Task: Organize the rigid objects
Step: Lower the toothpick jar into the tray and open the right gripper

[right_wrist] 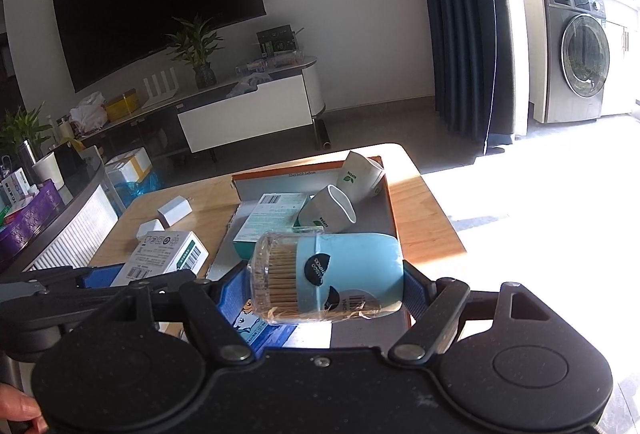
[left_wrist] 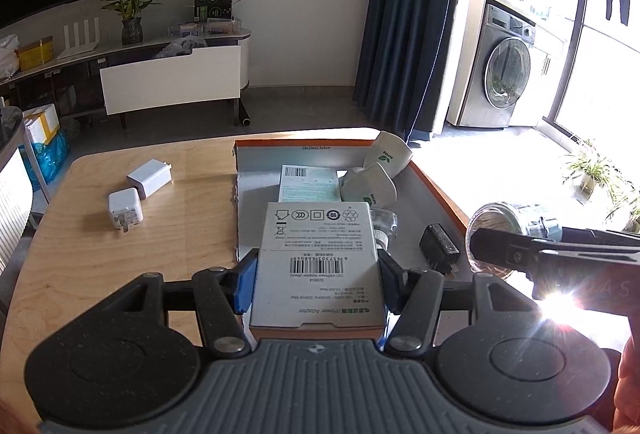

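Left gripper clamped on a white power adapter box, blue pads pressed against its two long sides, barcode face up, held just above the near end of an orange-rimmed cardboard tray on a light wooden table. Right gripper clamped on a toothpick jar, lying sideways between the pads, pale blue label toward the right, clear end packed with wooden picks toward the left, hanging over the near part of the same tray. Seen from the left wrist camera, that jar just off the tray's right edge with a black finger of the right gripper across it. Inside the tray: two white paper cups with green leaf marks, one tipped against the far right corner, the other on its side just in front of it; a flat white and teal box lying near the far wall; a small black charger on the tray floor to the right of the held box; something clear and glassy partly hidden behind the box, not identifiable. On the bare table left of the tray, two white chargers touching each other, the nearer with its prongs facing the camera. At the lower left of the right wrist view, fingertips of a hand.
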Demonstrator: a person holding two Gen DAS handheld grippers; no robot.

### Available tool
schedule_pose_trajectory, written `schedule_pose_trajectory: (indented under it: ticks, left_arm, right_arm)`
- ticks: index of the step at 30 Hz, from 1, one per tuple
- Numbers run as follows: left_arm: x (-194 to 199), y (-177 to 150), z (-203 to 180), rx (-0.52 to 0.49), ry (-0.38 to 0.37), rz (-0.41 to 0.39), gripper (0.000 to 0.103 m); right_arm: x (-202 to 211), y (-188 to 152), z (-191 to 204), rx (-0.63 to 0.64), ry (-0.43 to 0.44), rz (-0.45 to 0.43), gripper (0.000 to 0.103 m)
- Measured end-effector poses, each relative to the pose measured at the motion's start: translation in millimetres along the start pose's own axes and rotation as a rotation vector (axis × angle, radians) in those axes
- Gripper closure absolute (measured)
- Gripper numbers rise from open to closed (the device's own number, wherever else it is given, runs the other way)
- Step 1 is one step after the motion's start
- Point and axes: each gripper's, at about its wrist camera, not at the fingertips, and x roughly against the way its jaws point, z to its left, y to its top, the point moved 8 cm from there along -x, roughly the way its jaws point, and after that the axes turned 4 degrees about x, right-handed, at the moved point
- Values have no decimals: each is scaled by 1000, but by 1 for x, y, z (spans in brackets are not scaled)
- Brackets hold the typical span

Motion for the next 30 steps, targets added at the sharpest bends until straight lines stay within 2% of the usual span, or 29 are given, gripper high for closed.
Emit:
schedule_pose_trajectory:
  ticks: [30]
  left_arm:
    - [-41, 23, -16, -28, -44, 53, 43]
  right_arm:
    - [-40, 35, -13, -3, -12, 18, 12]
